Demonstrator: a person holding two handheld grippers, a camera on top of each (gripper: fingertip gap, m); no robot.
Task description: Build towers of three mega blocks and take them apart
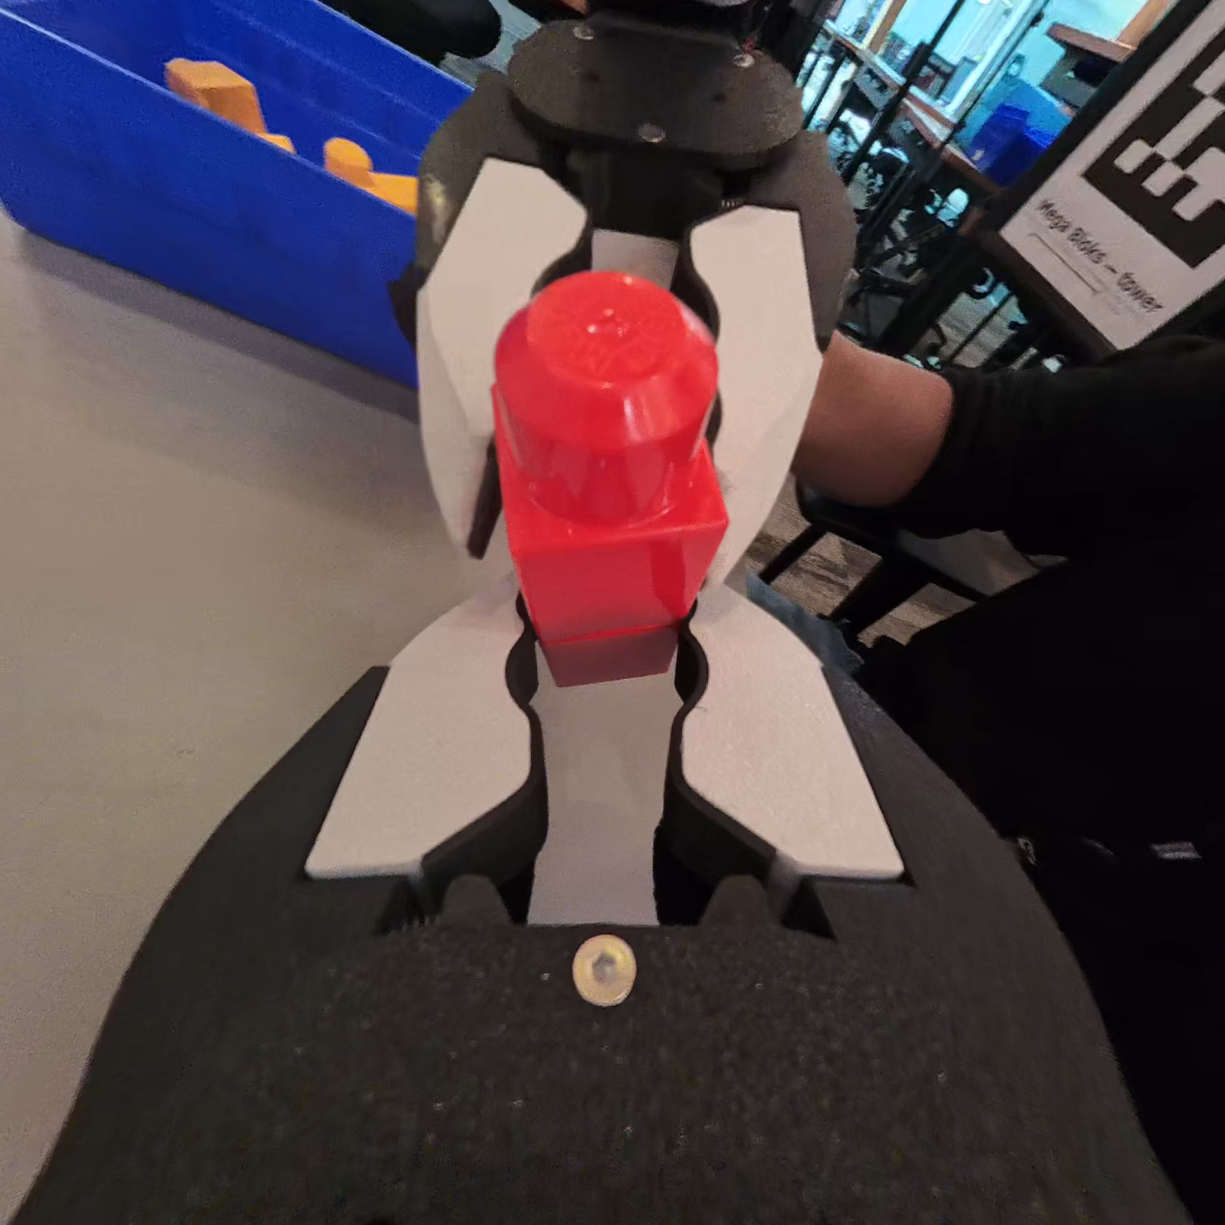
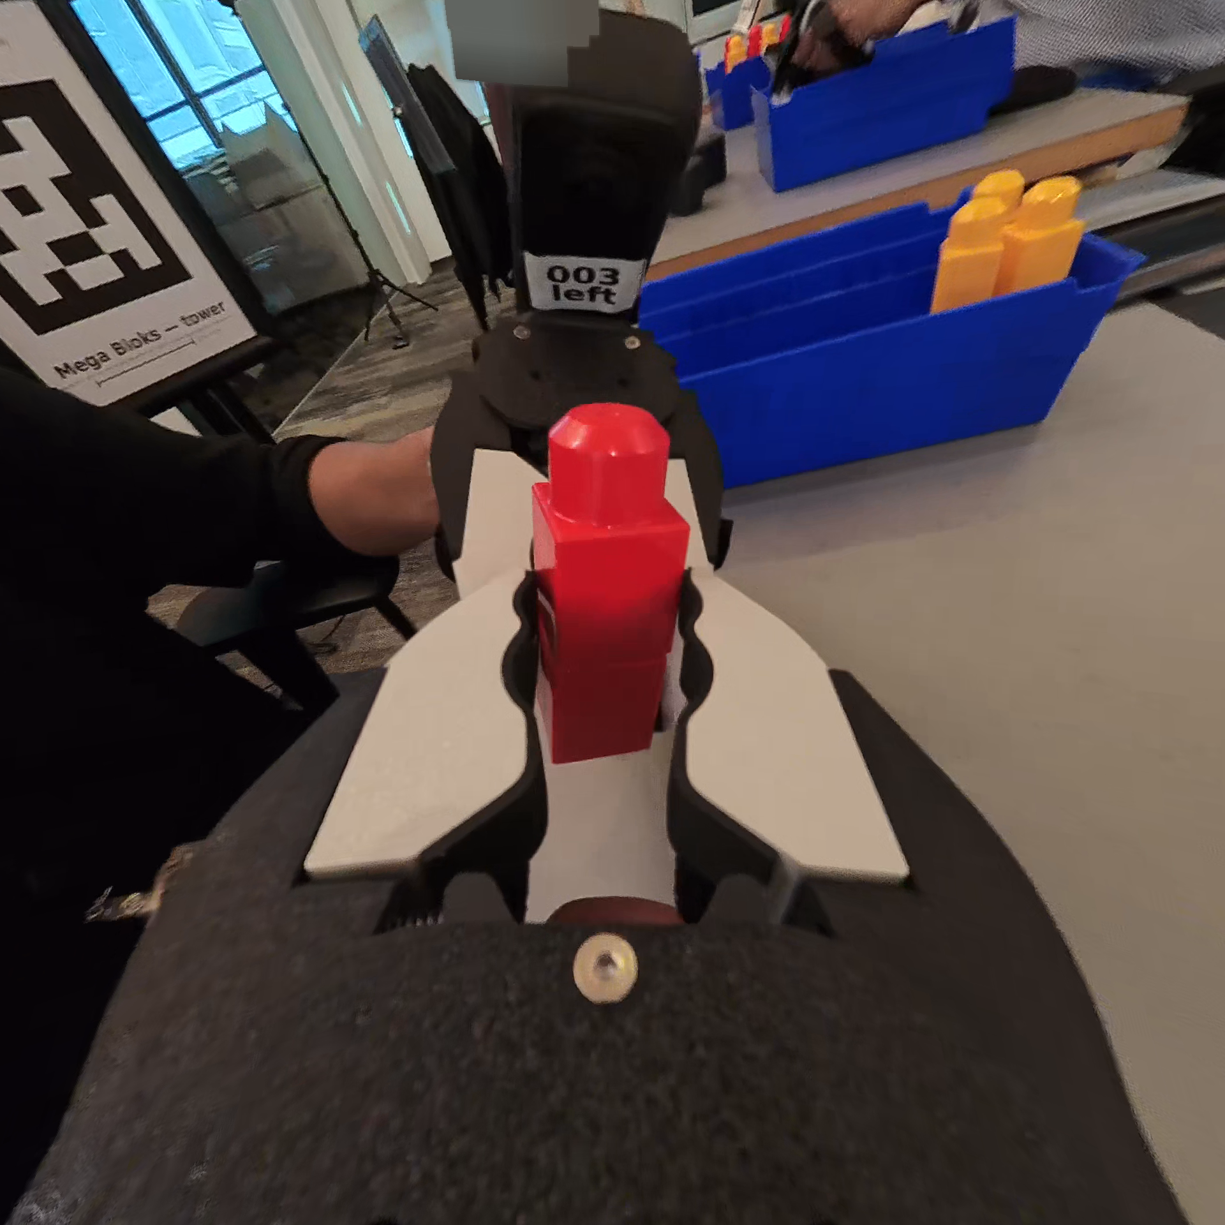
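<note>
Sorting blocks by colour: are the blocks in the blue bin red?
No, the blocks standing in the blue bin are orange in the right wrist view.

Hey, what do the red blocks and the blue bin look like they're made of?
Red blocks: most likely hard moulded plastic with a glossy finish; bright highlights sit on the rounded stud and flat faces. Blue bin: probably also rigid plastic, but duller, with thin, even walls and only soft reflections.
</note>
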